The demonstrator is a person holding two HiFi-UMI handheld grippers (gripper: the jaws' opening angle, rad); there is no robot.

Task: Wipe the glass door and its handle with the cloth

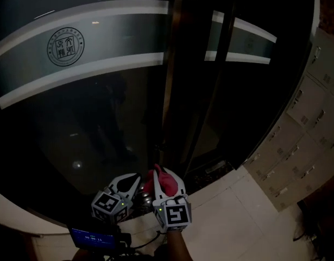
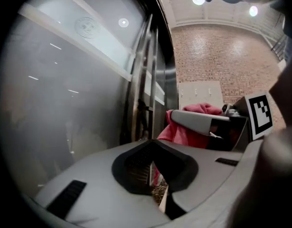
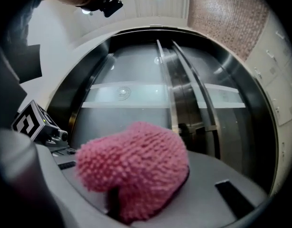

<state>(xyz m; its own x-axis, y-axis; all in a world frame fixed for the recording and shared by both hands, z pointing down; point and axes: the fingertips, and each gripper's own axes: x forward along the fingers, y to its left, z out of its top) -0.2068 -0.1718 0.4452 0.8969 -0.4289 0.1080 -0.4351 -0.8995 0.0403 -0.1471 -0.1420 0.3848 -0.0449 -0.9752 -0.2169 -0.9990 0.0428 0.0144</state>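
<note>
The dark glass door (image 1: pixel 101 107) fills the head view, with a frosted band and a round logo (image 1: pixel 65 47) across it. A long thin metal bar (image 1: pixel 213 86), apparently the handle, runs down next to the door frame (image 1: pixel 171 80). Low in front of the door's foot, my right gripper (image 1: pixel 165 179) is shut on a pink fluffy cloth (image 1: pixel 156 181). The cloth (image 3: pixel 136 167) bulges over the jaws in the right gripper view, apart from the glass (image 3: pixel 131 113). My left gripper (image 1: pixel 131 179) sits just left of it, jaws together with nothing held (image 2: pixel 153 171). The cloth (image 2: pixel 181 129) shows beside it.
Beige lockers (image 1: pixel 302 140) line the wall at the right. Pale floor tiles (image 1: pixel 232 222) lie below the door. A small lit screen (image 1: pixel 93 236) hangs at the bottom edge. A brick wall (image 2: pixel 221 56) stands behind the lockers.
</note>
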